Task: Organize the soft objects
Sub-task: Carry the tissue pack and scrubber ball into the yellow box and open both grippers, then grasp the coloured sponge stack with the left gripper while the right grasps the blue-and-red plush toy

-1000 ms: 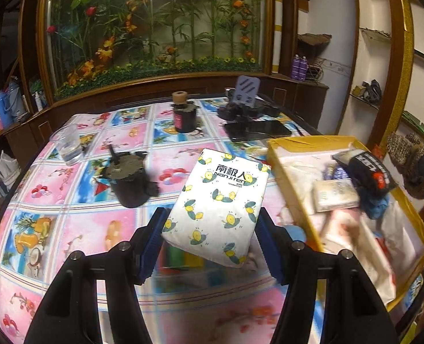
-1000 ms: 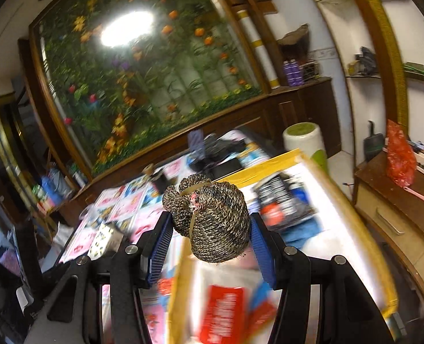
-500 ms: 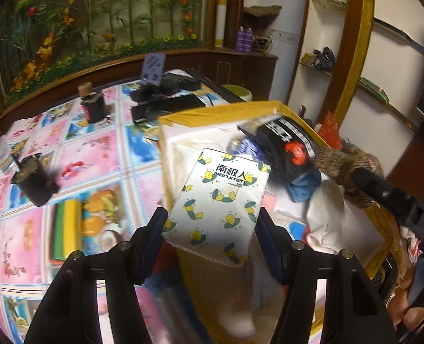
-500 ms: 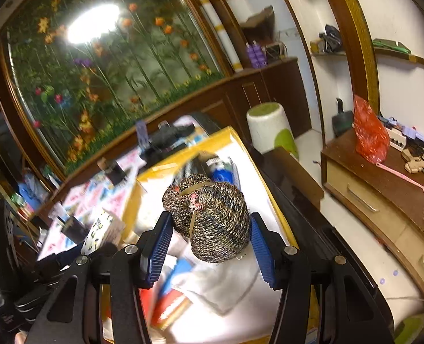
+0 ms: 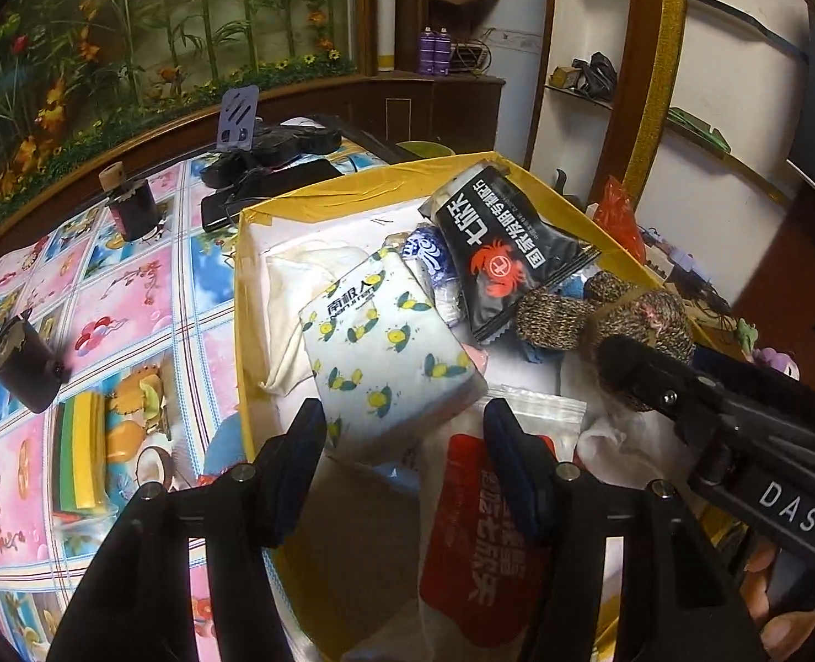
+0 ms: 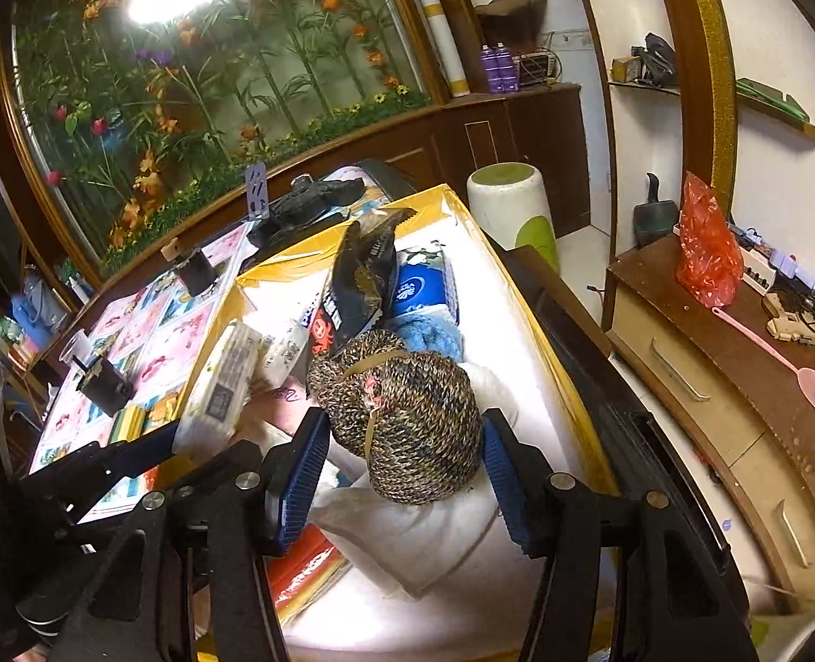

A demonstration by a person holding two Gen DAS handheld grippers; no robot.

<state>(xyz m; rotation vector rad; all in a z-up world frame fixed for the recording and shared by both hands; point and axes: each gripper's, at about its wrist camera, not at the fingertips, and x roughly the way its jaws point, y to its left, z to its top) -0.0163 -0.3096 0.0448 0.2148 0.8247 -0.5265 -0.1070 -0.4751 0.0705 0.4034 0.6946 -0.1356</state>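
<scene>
While right gripper (image 6: pixel 402 460) loosens round knit bundle (image 6: pixel 402 414), left gripper (image 5: pixel 405 438) tightens on "Nanjiren" tissue pack (image 5: pixel 385 353)

left wrist: angled down, close over yellow box (image 5: pixel 275 325) from tablecloth side | right wrist: angled down, close | shared: box contents, flower mural (image 6: pixel 198 71)

I'm swinging the left gripper (image 5: pixel 405 430) off the patterned tablecloth (image 5: pixel 132 298) and over the yellow box (image 5: pixel 363 196), so the box now fills the space ahead of its fingers. The tissue pack (image 5: pixel 385 353) between them is tilting over and its jaws are closing. I'm lowering the right gripper (image 6: pixel 402 458) into the same box, its knitted bundle (image 6: pixel 407 414) coming down onto the white cloth (image 6: pixel 435 535) just below, and its jaws are opening around it.
</scene>
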